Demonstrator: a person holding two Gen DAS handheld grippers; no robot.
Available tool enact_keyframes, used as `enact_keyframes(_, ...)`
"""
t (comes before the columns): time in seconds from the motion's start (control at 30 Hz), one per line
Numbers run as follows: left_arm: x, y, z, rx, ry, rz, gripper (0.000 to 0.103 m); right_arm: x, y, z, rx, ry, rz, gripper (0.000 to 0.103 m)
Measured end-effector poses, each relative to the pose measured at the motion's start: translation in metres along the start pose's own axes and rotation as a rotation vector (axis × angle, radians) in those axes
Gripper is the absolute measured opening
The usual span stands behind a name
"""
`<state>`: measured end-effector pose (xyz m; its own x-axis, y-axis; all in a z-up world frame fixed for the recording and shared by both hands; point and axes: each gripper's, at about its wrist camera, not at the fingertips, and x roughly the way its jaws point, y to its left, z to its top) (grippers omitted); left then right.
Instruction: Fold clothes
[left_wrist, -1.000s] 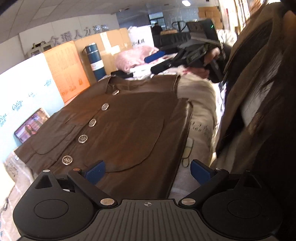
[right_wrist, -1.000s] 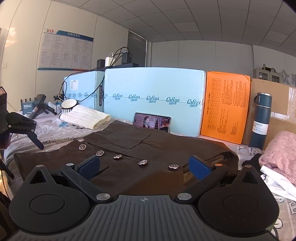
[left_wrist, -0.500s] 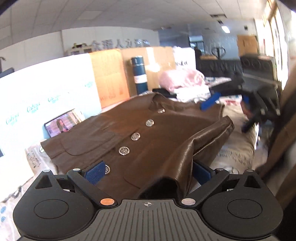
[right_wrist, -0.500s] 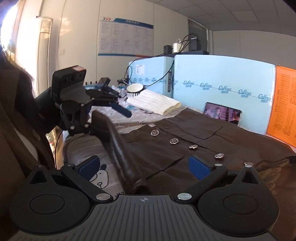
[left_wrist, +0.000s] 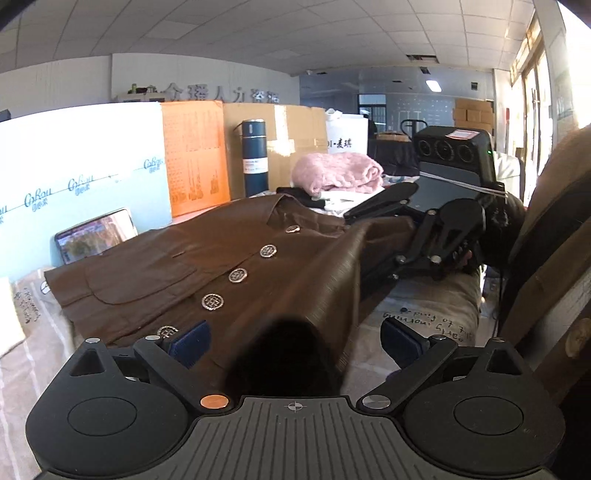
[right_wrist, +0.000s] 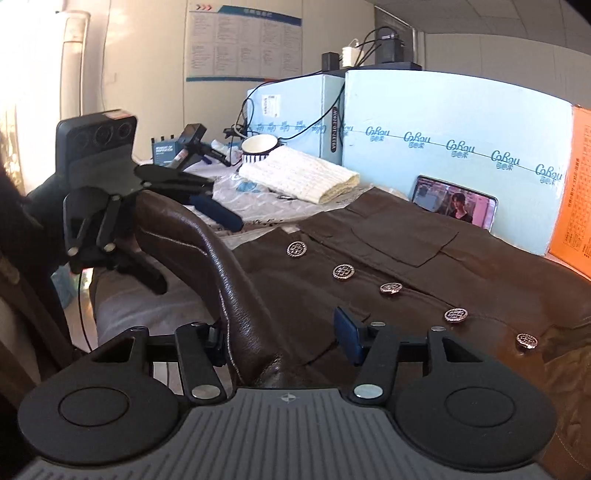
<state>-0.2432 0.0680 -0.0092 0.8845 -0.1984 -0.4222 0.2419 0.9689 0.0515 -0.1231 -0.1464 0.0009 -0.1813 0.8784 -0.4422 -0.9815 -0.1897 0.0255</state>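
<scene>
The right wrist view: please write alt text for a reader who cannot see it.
A brown buttoned jacket lies on a table, its near sleeve raised between the right gripper and the left gripper. Behind stand blue boxes and a phone.

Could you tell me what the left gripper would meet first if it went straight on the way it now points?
Most likely the brown jacket: a raised fold of it already lies between the left gripper fingers, with the rest of the jacket spread ahead.
</scene>
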Motion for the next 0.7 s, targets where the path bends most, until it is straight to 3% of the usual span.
enact_keyframes(0.1,0.007,-0.003,0.000,0.044,0.026,0.048,0.100,-0.001,-0.006,0.001,0.029,-0.015,-0.020,0.055)
enact_keyframes(0.2,0.011,0.001,0.000,0.051,0.033,0.064,0.096,-0.006,-0.001,-0.002,0.019,-0.021,0.005,0.067)
enact_keyframes(0.23,0.010,0.002,0.000,0.056,0.025,0.039,0.081,-0.008,0.000,-0.003,0.016,-0.019,0.015,0.072)
enact_keyframes(0.27,0.010,0.002,0.001,0.069,0.019,0.010,0.056,-0.009,0.003,-0.005,0.010,-0.011,0.017,0.077)
enact_keyframes(0.33,0.011,0.001,0.002,0.093,0.025,-0.035,0.030,-0.011,0.007,-0.009,-0.005,0.012,-0.006,0.083)
enact_keyframes(0.37,0.013,0.002,0.002,0.099,0.022,-0.039,0.026,-0.012,0.008,-0.012,-0.014,0.030,-0.026,0.084)
enact_keyframes(0.53,0.013,0.012,0.008,0.076,-0.040,-0.018,0.022,-0.024,0.004,-0.029,-0.037,0.115,-0.170,0.090)
enact_keyframes(0.7,0.014,0.023,0.011,0.045,-0.095,0.042,0.022,-0.040,-0.016,-0.040,-0.057,0.207,-0.384,0.090)
